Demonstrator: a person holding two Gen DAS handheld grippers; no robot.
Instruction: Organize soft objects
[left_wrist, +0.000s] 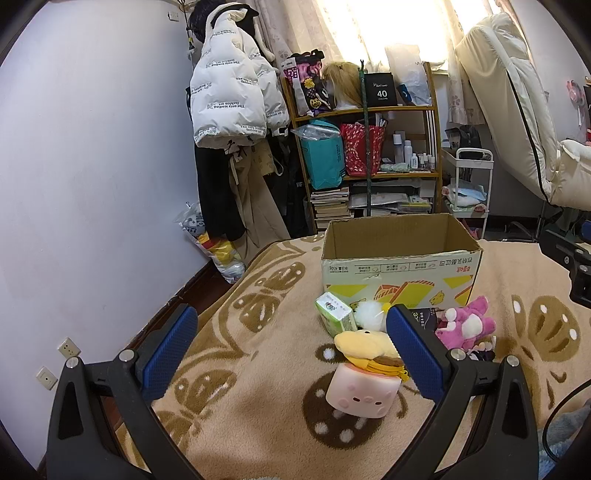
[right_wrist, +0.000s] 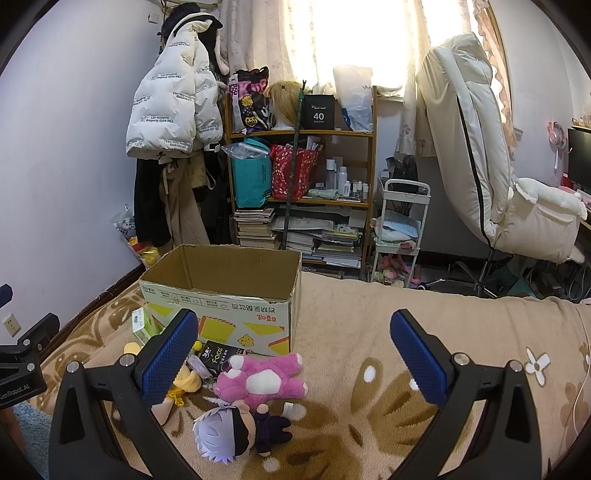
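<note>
An open cardboard box (left_wrist: 400, 271) (right_wrist: 221, 306) stands on the blanket-covered bed. In front of it lie soft toys: a pink cube plush (left_wrist: 364, 393), a yellow duck plush (left_wrist: 365, 345) on top of it, a white pompom (left_wrist: 369, 314), a pink bear plush (left_wrist: 467, 326) (right_wrist: 264, 378) and a white-haired doll (right_wrist: 236, 430). A green tissue pack (left_wrist: 336, 312) (right_wrist: 144, 326) and a black Face pack (right_wrist: 216, 356) lie there too. My left gripper (left_wrist: 291, 347) is open above the bed, with the cube plush near its right finger. My right gripper (right_wrist: 293, 350) is open above the pink bear.
The beige patterned blanket (left_wrist: 258, 369) (right_wrist: 406, 332) covers the bed. Beyond its far edge stand a wooden shelf (left_wrist: 369, 147) (right_wrist: 303, 177), a white jacket on a rack (left_wrist: 236, 96), a white cart (right_wrist: 402, 229) and a cream recliner (right_wrist: 498, 166).
</note>
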